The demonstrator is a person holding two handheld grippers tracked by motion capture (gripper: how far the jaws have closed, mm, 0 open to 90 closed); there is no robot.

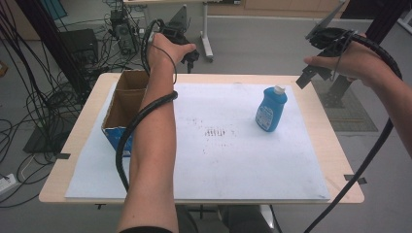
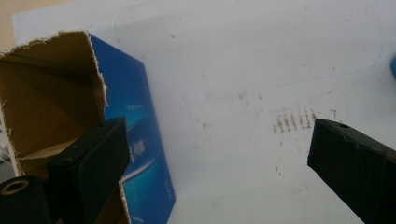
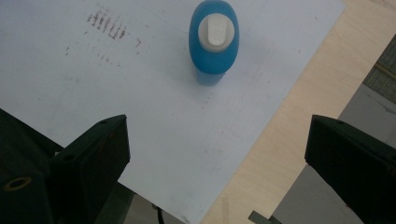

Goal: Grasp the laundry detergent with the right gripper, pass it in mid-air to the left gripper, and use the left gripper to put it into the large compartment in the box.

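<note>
Below and just ahead of the right tongs [image 3: 215, 154], which gape wide and hold nothing, the blue bottle [image 3: 214, 39] stands upright on the table's white sheet [image 3: 154, 116]. Left tongs [image 2: 219, 168], equally open and empty, hang by the cardboard box [image 2: 51, 98], farther from the bottle.

Desk [image 1: 340, 160], pale wood, bearing a white sheet [image 1: 218, 160]. Open cardboard box [image 1: 124, 104], blue-sided, at the sheet's left edge. Blue bottle [image 1: 271, 109], white cap, upright at right of centre. Left gripper [image 1: 187, 51] held above the far edge; right gripper [image 1: 311, 73] above the far right corner, both empty.
</note>
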